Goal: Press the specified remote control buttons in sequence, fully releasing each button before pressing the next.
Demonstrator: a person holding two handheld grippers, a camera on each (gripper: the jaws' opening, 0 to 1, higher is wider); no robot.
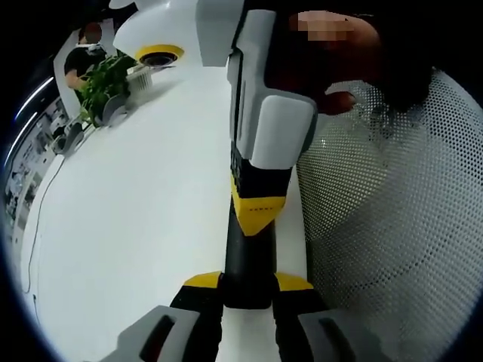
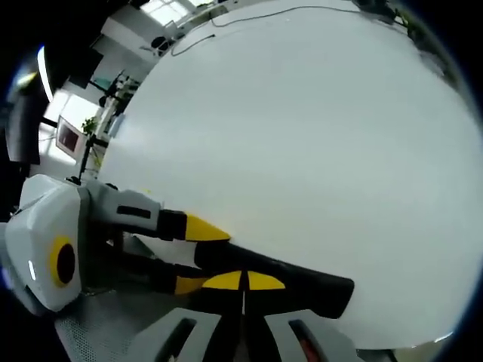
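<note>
A: Remote control (image 1: 247,260) — where is it?
B: Its near end is clamped in the left gripper (image 1: 249,283), at the white surface (image 1: 136,226). The right gripper (image 2: 243,280) — jaws closed together — rests its tips on it.

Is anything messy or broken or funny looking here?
Nothing stands out. The left gripper holds the black remote control between its jaws, and the right gripper, jaws together, has its tips on the remote's top. The white table looks clean, with no spill or damage.
</note>
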